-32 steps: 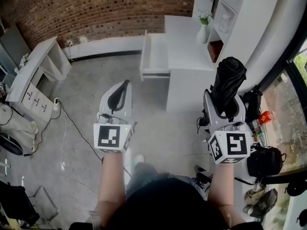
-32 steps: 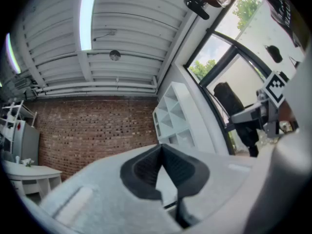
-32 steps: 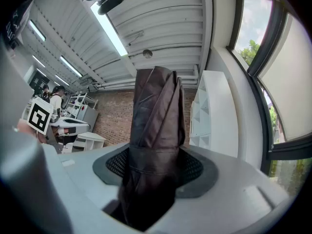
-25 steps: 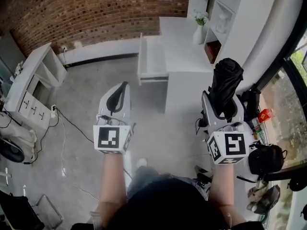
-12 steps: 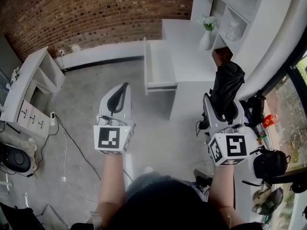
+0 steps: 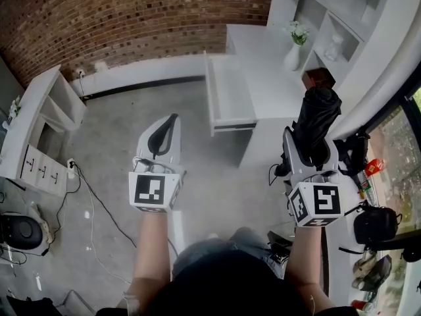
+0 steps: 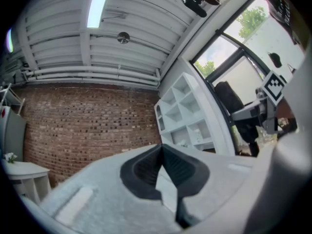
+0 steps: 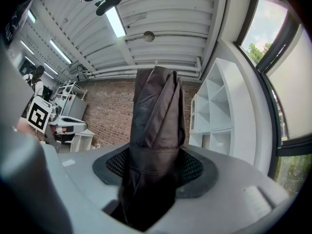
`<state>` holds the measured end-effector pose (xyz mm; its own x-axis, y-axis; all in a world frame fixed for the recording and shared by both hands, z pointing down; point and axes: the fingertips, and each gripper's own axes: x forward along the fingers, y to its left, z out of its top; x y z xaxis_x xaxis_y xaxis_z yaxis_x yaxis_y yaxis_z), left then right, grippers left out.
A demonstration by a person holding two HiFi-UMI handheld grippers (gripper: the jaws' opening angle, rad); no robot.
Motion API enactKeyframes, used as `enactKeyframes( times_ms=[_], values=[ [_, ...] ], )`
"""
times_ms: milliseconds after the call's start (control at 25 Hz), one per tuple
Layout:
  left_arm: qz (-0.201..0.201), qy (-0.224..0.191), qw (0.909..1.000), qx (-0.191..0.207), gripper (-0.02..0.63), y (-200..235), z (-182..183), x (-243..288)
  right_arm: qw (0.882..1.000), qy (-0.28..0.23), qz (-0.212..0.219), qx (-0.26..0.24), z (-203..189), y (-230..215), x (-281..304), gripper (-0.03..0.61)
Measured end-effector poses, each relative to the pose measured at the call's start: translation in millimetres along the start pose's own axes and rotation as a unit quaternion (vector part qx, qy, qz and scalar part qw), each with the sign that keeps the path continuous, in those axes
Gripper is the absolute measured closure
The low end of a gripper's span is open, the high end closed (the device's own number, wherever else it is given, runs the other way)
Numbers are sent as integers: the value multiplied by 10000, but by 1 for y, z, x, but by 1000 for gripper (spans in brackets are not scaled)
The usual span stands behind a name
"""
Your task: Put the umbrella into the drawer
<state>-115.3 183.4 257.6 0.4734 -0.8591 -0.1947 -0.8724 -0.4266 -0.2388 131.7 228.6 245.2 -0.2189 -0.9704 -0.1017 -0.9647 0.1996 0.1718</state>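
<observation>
A folded black umbrella stands upright in my right gripper, whose jaws are shut on its lower part; in the right gripper view the umbrella rises between the black pads. My left gripper is shut with nothing in it, its pads meeting at the tips. The white drawer stands pulled open from the white desk, ahead of both grippers and between them. Both grippers are held above the grey floor, short of the drawer.
A white vase with flowers stands on the desk beside white shelves. A low white cabinet is at the left, with a cable across the floor. Bags lie at the right by the window. A brick wall is behind.
The drawer and desk have come nearer and shifted right in the head view as the person walks toward them. Both grippers keep their pose, the umbrella still held.
</observation>
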Motion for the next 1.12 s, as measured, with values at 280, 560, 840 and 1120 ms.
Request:
enactKeyframes(
  times_ms=[280,560,840,1120],
  values=[
    [-29,71,9999,-140,614,17,-21,16,9998,149,107,-50,-13,14,27,324],
    [18,67,9999,-122,614,33,-34,54,9996,141,258,-53,-23,4,77,324],
    [207,132,9997,-27,614,62,-55,118,9989,99,460,-7,-37,-16,157,324],
    [451,298,9985,-36,614,99,-82,203,9979,149,610,139,-54,-49,253,324]
  ],
)
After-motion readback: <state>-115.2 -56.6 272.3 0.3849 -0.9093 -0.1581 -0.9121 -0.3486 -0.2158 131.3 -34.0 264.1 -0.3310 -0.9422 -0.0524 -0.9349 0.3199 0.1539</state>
